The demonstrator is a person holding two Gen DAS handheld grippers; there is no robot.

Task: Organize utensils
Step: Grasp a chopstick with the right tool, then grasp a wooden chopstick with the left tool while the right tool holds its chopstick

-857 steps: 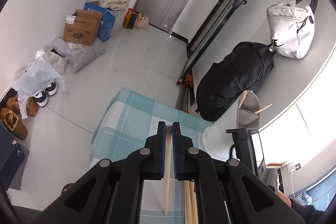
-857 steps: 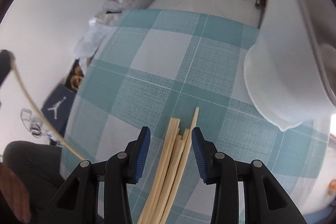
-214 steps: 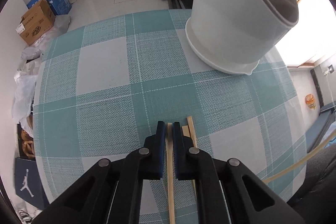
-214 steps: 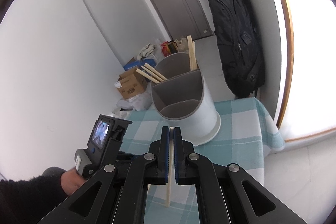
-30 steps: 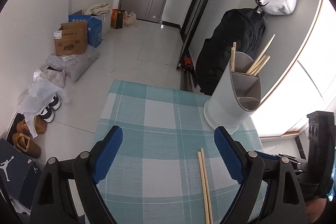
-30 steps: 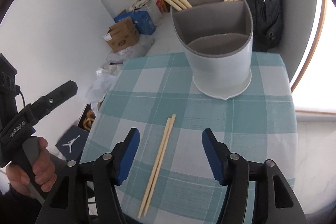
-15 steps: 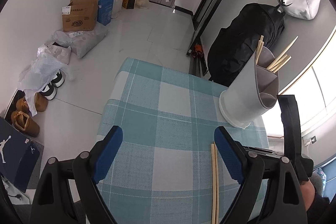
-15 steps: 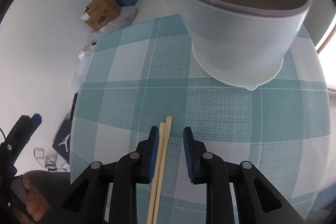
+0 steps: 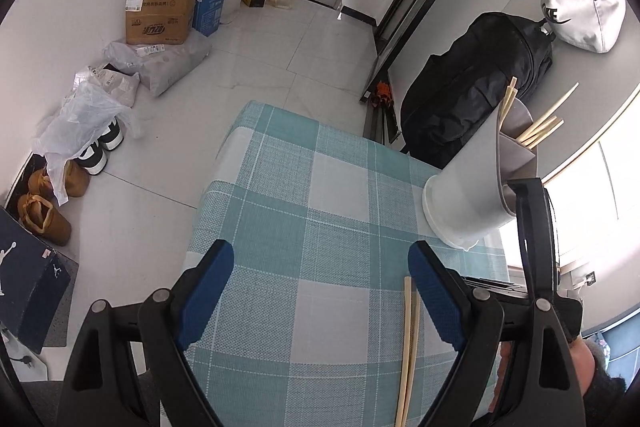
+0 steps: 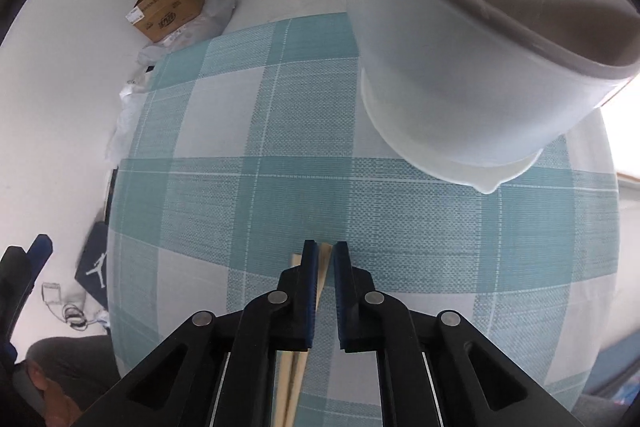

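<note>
Two wooden chopsticks point(image 9: 407, 347) lie side by side on the teal checked tablecloth point(image 9: 320, 211). My right gripper point(image 10: 324, 253) is low over them, its jaws nearly shut around one chopstick point(image 10: 323, 269); the other point(image 10: 295, 261) lies just left of the left jaw. A small gap still shows beside the right finger. The white utensil holder point(image 10: 460, 83) stands just ahead to the right; in the left wrist view the holder point(image 9: 468, 199) has several chopsticks in it. My left gripper point(image 9: 320, 267) is wide open and empty, held above the table.
The table is small; its far edge and left edge drop to a tiled floor with cardboard boxes point(image 9: 160, 15), bags and shoes point(image 9: 96, 151). A black backpack point(image 9: 472, 83) leans on the wall behind the holder. The right gripper's body point(image 9: 532, 239) shows at right.
My right gripper has dropped closer to the table and narrowed its jaws around one chopstick. My left gripper stays wide open and has barely shifted.
</note>
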